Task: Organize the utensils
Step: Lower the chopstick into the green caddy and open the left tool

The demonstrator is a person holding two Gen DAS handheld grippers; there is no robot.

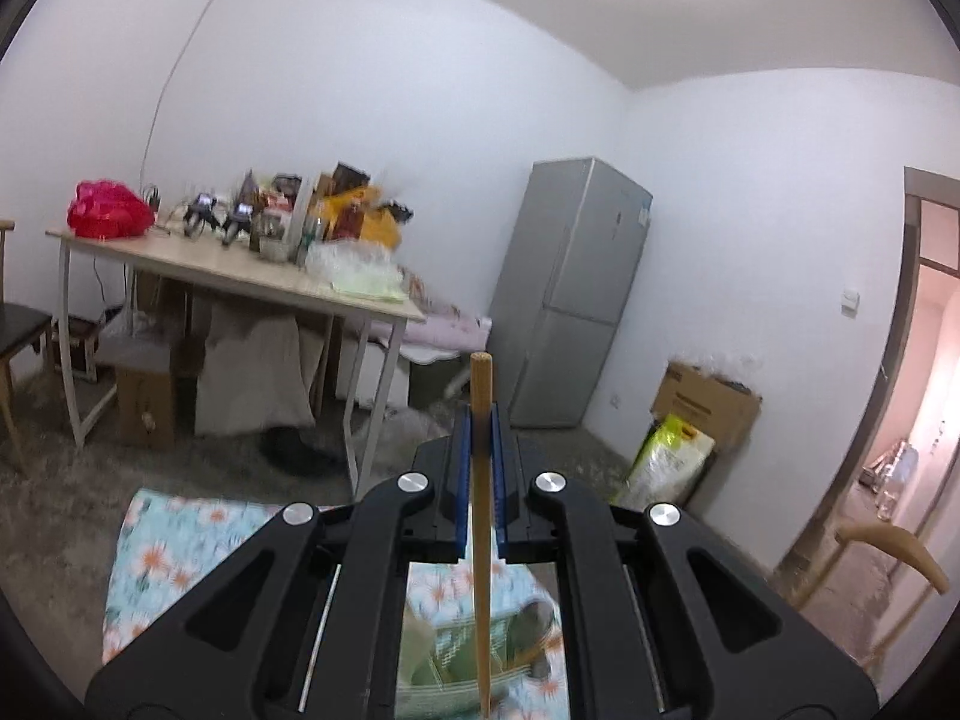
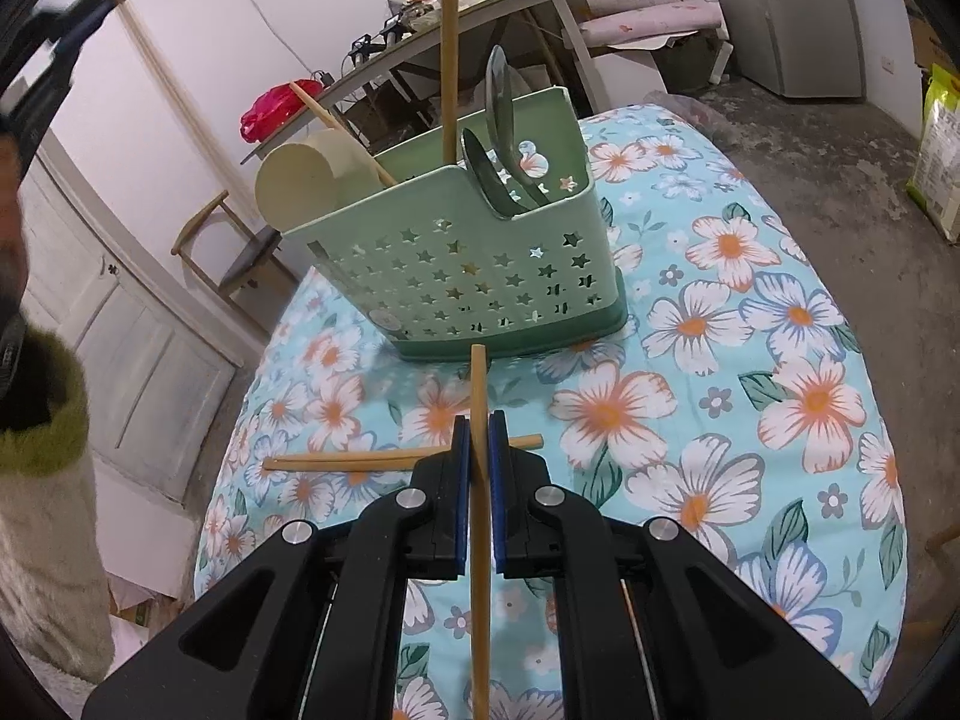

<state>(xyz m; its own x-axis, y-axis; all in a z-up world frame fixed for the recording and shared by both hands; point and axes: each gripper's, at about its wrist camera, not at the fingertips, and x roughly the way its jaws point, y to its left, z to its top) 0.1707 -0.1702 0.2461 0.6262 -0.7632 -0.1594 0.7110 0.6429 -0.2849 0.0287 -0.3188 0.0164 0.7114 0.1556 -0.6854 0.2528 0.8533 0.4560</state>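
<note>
Table: round top under a smooth cloth printed with white, orange and blue flowers on pale blue; the left wrist view catches a blurred corner of it below the gripper.
Caddy: mint-green plastic box, rectangular with rounded corners, front wall pierced with rows of small star holes, darker green base; it stands upright on the cloth, beyond the right gripper.
Scoop: pale cream, cylinder-shaped cup on a slim wooden handle, leaning out of the caddy's left end.
Ladles: two dark, glossy spoon shapes standing in the caddy's right compartment.
Upright stick: long, plain, round wooden rod rising from the caddy's middle.
Right gripper: black plastic frame with blue ribbed pads, pressed onto a thin wooden chopstick that runs lengthwise between the pads and pokes out toward the caddy.
Loose chopstick: wooden, lying flat on the cloth crosswise, passing under the right gripper's tips.
Left gripper: same build, raised off the table and facing the room; its blue pads pinch a second wooden stick, squared at the tip.
</note>
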